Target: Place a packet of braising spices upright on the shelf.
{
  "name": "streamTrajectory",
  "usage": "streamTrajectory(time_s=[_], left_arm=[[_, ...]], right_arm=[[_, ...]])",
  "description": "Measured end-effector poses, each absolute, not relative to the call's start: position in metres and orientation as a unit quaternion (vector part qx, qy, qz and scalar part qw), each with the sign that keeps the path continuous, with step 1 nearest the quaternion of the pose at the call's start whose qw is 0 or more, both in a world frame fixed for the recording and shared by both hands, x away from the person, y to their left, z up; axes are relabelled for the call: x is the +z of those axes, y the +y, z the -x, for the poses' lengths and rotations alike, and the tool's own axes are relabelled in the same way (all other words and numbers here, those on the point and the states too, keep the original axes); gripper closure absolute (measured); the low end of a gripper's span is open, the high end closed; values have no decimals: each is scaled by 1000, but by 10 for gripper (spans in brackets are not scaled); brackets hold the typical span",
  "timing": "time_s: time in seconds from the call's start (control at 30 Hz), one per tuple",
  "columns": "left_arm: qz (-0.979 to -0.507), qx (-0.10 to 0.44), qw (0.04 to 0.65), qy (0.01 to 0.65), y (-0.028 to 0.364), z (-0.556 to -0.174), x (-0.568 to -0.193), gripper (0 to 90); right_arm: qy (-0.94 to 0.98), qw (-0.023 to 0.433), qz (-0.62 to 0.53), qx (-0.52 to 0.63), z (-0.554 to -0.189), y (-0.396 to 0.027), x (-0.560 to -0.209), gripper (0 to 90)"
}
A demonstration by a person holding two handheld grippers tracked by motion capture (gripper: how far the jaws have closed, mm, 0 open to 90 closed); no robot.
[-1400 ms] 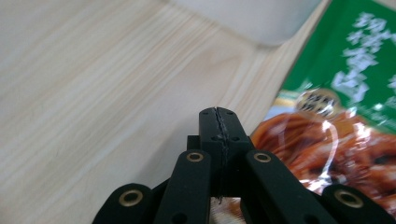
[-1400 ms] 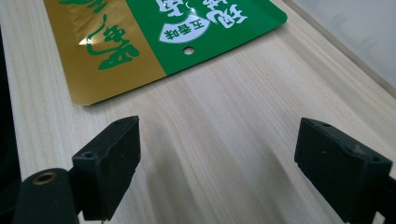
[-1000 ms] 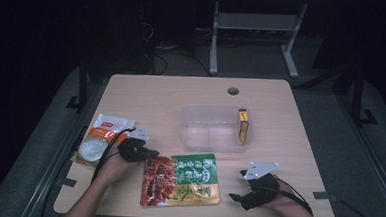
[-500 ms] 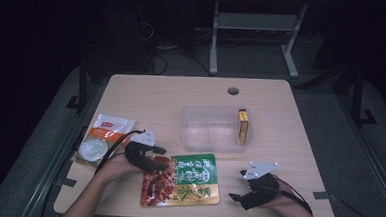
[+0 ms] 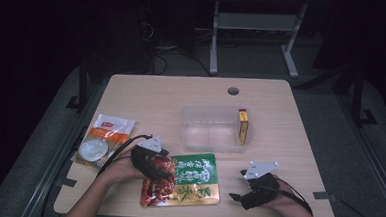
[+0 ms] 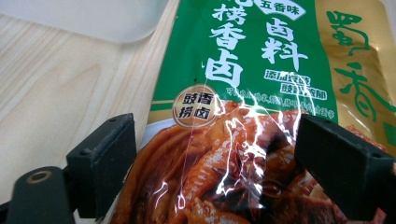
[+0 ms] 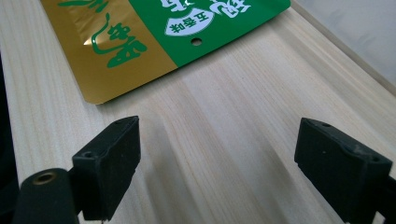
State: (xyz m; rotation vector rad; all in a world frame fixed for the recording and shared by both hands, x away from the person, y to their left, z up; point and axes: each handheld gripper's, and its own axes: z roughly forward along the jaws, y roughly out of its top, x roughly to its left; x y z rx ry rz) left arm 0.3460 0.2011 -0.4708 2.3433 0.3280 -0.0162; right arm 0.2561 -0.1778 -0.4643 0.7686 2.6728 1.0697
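Observation:
A green, gold and red food pouch [image 5: 189, 181] lies flat on the table near the front edge. My left gripper [image 5: 159, 168] hovers over its red left end. In the left gripper view the gripper [image 6: 215, 158] is open, its jaws having just been opening; they stand wide apart, with the pouch [image 6: 261, 70] lying below and between them, not pressed by the pads. My right gripper [image 5: 237, 193] rests to the right of the pouch. In the right gripper view this gripper [image 7: 217, 158] is open over bare wood, the pouch's gold corner [image 7: 116, 51] just ahead.
Behind the pouch stands a clear plastic container [image 5: 207, 129] with a yellow box [image 5: 242, 126] at its right end. An orange and white packet [image 5: 102, 139] lies at the table's left edge. A cable hole [image 5: 233, 91] sits near the far edge.
My left gripper has shifted a little to the right, from beside the pouch onto its red end. The pouch and the right hand have stayed put.

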Motion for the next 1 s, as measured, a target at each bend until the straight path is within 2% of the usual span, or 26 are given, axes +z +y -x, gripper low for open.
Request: streamTrajectory(time_s=[0.13, 0.3, 0.47, 0.77, 0.9, 1.0], left_arm=[[-916, -1, 380, 125, 201, -345, -472, 107], [-919, 3, 375, 120, 201, -343, -470, 143], [-923, 9, 368, 112, 199, -338, -467, 270], [-928, 15, 359, 95, 193, -330, -463, 589], [-928, 14, 358, 103, 194, -330, -463, 770], [-927, 13, 359, 112, 194, -330, -463, 808]], right_arm=[[894, 81, -256, 358, -256, -178, -464, 142], [895, 80, -257, 357, -256, -177, -464, 142], [895, 80, -256, 357, -256, -177, -465, 142], [895, 80, -256, 356, -256, -177, -465, 142], [897, 78, -255, 353, -257, -177, -465, 142], [896, 72, -260, 353, -257, -177, -463, 135]])
